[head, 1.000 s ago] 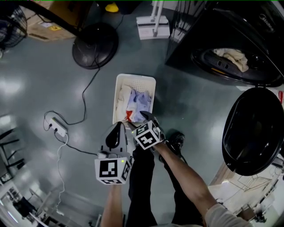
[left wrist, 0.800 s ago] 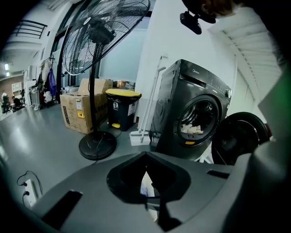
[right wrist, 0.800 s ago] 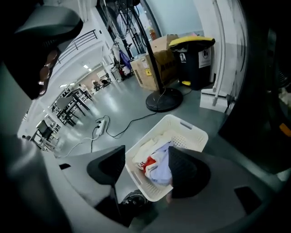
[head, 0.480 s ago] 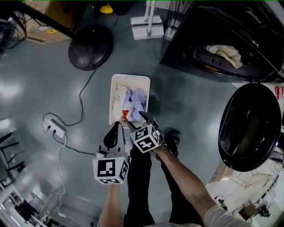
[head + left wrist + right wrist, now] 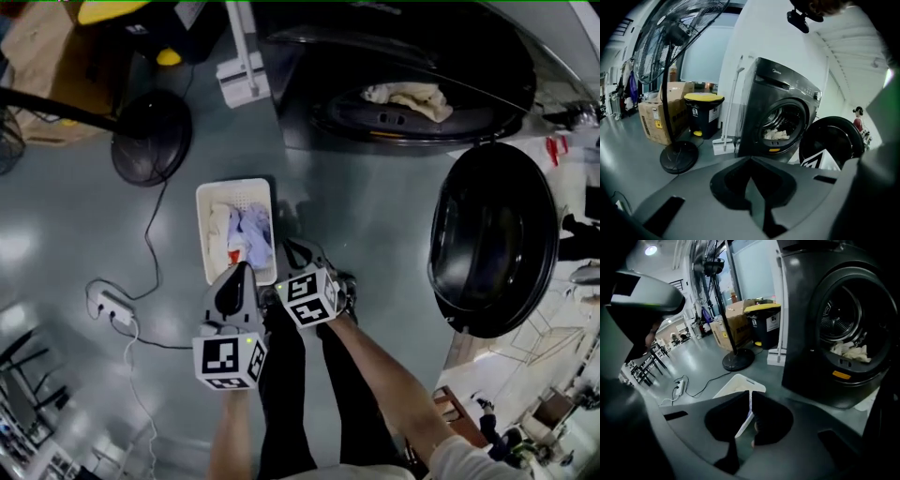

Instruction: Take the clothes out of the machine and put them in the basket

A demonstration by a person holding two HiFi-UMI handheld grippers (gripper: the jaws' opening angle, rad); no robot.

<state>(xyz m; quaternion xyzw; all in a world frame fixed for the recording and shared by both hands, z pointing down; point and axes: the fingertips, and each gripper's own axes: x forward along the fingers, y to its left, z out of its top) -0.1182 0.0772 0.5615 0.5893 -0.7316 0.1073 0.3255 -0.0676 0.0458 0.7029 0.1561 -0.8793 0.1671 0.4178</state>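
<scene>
- White basket (image 5: 208, 202) with clothes (image 5: 246, 234) sits at the head view's centre; a beige cloth (image 5: 408, 96) lies in the machine (image 5: 309, 66) drum at one o'clock
- Left gripper view: left gripper (image 5: 751, 161) is clenched, empty
- Right gripper view: right gripper (image 5: 750, 394) is closing on nothing, basket beyond at twelve o'clock

I can read nothing here; the washing machine (image 5: 754, 108) badge (too small), bin (image 5: 704, 117) label and cardboard box (image 5: 658, 122) sticker stay illegible.

The dark machine (image 5: 375, 52), door (image 5: 487, 239) swung open, shows a cream cloth (image 5: 409, 96) at its drum mouth; the white basket (image 5: 210, 193) on the floor nearby holds pale and bluish clothes (image 5: 247, 231).
</scene>
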